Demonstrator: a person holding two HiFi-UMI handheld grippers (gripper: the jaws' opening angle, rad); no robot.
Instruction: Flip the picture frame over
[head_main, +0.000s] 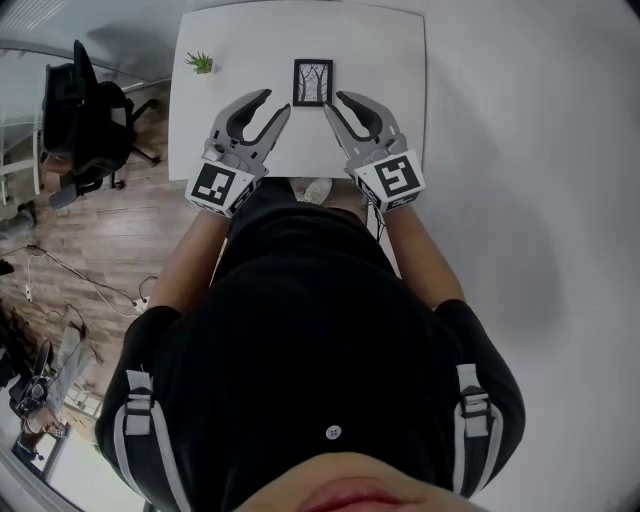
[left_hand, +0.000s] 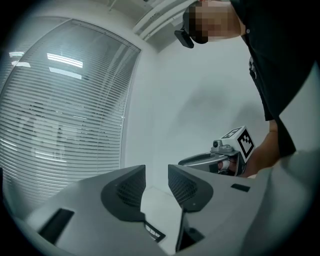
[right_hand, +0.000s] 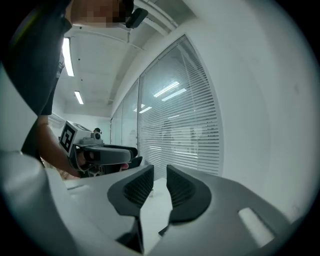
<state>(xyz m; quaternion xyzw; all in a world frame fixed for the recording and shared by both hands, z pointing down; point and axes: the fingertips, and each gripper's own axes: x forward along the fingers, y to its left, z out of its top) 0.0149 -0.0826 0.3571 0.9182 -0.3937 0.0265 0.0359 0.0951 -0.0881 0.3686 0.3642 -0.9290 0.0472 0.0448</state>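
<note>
A small black picture frame (head_main: 313, 82) lies on the white table (head_main: 385, 60), its tree picture facing up. My left gripper (head_main: 275, 103) hangs just left of the frame's near edge. My right gripper (head_main: 334, 102) mirrors it on the right. Neither touches the frame. In the left gripper view the left gripper (left_hand: 156, 172) shows a narrow gap with nothing in it. The right gripper (right_hand: 160, 172) stands almost closed, a thin empty slit between its pads. Each gripper view shows the other gripper (left_hand: 220, 157) (right_hand: 100, 152), but not the frame.
A small green potted plant (head_main: 200, 63) stands at the table's far left corner. A black office chair (head_main: 90, 120) sits on the wooden floor left of the table. Window blinds (right_hand: 185, 125) and a white wall lie beyond the table.
</note>
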